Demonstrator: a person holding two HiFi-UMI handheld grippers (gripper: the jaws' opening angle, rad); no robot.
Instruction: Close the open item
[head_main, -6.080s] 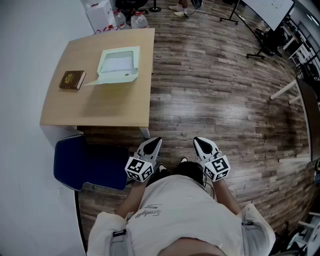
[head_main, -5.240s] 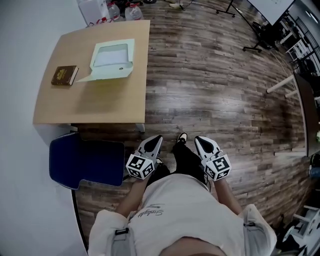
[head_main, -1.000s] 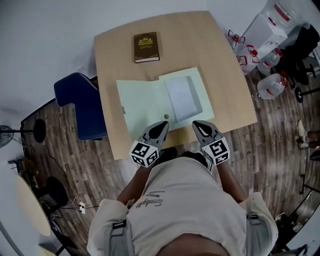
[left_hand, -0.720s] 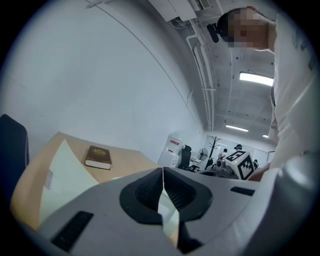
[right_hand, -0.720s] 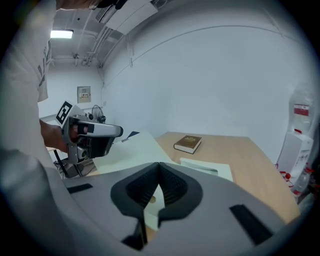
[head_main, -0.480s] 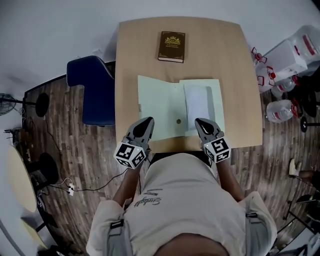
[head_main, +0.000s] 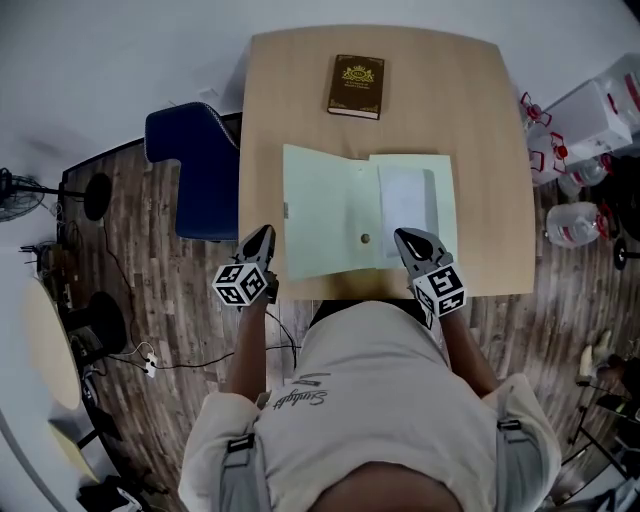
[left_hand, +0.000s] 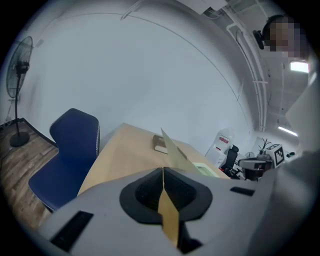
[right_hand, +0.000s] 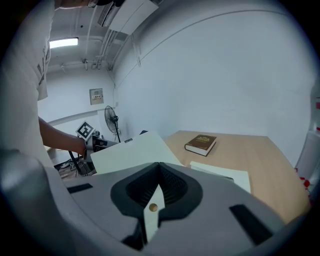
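A pale green folder (head_main: 330, 210) lies open on the wooden table (head_main: 480, 150), its left flap raised a little and a white sheet (head_main: 405, 198) in its right half. A small snap button (head_main: 365, 238) sits near its front edge. My left gripper (head_main: 261, 234) is shut and empty, just left of the flap's outer edge at the table's near left corner. My right gripper (head_main: 407, 238) is shut and empty over the folder's near right part. The left gripper view shows the raised flap (left_hand: 172, 149) beyond the left gripper (left_hand: 163, 169). The right gripper (right_hand: 159, 164) faces the flap (right_hand: 132, 152).
A brown book (head_main: 356, 86) lies at the table's far side, also the book (right_hand: 201, 143) in the right gripper view. A blue chair (head_main: 190, 170) stands against the table's left side. Water bottles (head_main: 572, 222) and a white box (head_main: 605, 98) stand on the floor to the right.
The person has walked round to the table's front. In the last half second my left gripper moved left, off the folder to its outer edge. The right gripper stayed near the folder's front.
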